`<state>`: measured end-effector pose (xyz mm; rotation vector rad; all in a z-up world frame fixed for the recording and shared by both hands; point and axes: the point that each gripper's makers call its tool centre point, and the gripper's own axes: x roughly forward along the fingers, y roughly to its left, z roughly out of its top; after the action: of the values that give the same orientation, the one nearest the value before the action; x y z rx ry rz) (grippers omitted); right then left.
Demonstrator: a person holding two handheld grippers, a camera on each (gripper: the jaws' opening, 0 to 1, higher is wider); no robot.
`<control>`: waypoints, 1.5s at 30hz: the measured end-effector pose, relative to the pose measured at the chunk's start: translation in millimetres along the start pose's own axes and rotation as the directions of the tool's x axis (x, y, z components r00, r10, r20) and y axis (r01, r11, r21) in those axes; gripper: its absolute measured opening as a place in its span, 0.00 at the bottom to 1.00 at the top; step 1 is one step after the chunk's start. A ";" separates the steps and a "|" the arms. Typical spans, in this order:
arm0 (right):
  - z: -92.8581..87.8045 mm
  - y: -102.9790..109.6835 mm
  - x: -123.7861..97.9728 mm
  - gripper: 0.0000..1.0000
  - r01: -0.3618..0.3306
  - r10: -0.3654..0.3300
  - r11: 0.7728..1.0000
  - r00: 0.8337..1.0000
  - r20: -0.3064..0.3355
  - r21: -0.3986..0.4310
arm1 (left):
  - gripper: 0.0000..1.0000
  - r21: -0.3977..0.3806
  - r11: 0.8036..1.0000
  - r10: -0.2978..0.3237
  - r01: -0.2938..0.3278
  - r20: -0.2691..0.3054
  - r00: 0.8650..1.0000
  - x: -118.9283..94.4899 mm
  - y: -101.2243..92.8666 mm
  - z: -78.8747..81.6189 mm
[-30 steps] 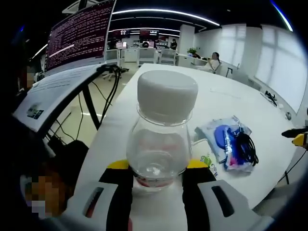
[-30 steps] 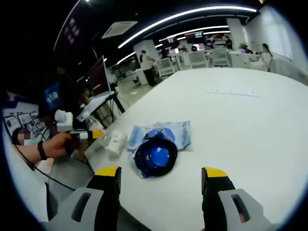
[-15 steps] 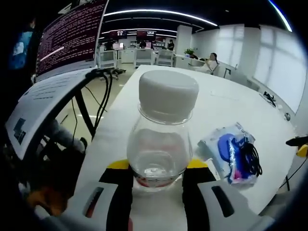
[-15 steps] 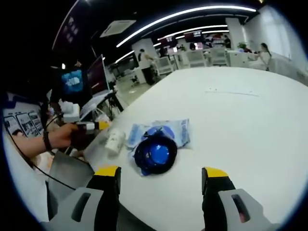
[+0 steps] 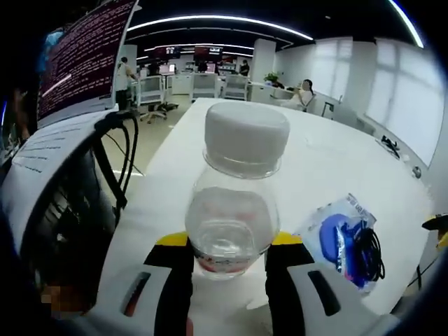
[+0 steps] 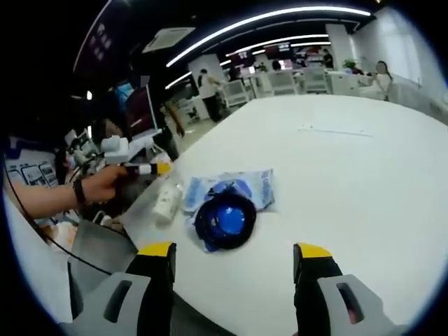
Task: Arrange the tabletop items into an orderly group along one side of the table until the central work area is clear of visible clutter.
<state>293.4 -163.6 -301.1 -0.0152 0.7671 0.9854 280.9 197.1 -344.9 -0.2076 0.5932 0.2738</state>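
Observation:
A clear plastic bottle [image 5: 233, 210] with a white cap stands between the jaws of my left gripper [image 5: 228, 255], which is shut on its lower body. In the right gripper view the same bottle [image 6: 166, 203] hangs at the table's near-left edge below the left gripper [image 6: 161, 170], held by a person's hand [image 6: 94, 187]. A blue round item wrapped in black cable lies on a pale blue packet [image 6: 227, 213] a little to the bottle's right. My right gripper [image 6: 234, 252] stands open above the white table [image 6: 350, 182], short of the packet [image 5: 346, 241].
A large monitor [image 5: 80, 59] with lines of text and a sloped stand with cables sit off the table's left side. A strip of paper [image 6: 334, 131] lies far out on the table. Desks, chairs and people fill the office behind.
The hand with the left gripper and bottle has risen and shifted right along the table edge. The packet and my right gripper have stayed put.

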 end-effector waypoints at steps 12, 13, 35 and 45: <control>-6.4 -3.9 -3.1 0.69 0.012 -0.012 1.000 1.000 -0.023 0.005 | 0.39 -0.015 1.000 -0.013 0.014 0.014 1.000 32.3 -12.2 24.9; -7.0 -4.1 -3.4 0.69 0.013 -0.013 1.000 1.000 -0.026 0.006 | 0.39 -0.017 1.000 -0.015 0.015 0.017 1.000 36.6 -12.7 27.5; -15.6 -8.6 -14.1 0.69 0.043 -0.043 0.999 0.999 -0.027 0.030 | 0.40 -0.010 1.000 -0.011 0.011 0.043 0.999 75.1 -16.3 53.3; -15.8 -12.3 -16.8 0.69 0.053 -0.052 0.998 0.998 -0.022 0.037 | 0.46 -0.065 0.998 -0.013 0.014 0.015 1.000 76.7 -15.4 48.9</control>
<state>288.3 -188.6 -306.8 -0.0135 0.8007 0.9217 372.2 210.6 -347.6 -0.2722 0.5683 0.2812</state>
